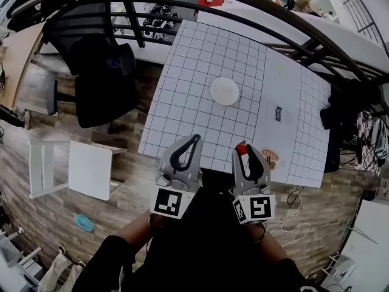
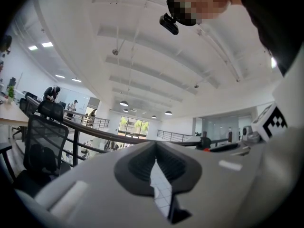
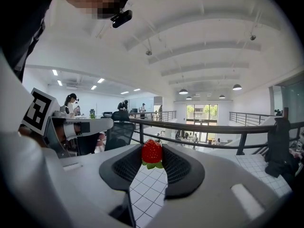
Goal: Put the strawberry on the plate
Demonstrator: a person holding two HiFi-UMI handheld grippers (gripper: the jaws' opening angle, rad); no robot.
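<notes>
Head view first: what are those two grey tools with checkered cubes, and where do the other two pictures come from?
There is no robot here. A person holds a hand tool with a two-jaw claw in each hand, and the cubes are part of the tools. The head view looks down from the person's head. The left and right gripper views come from cameras riding on each tool, looking along its jaws. The right claw is shut on a strawberry. The left claw is shut and empty. On the gridded table sits an empty white plate.
</notes>
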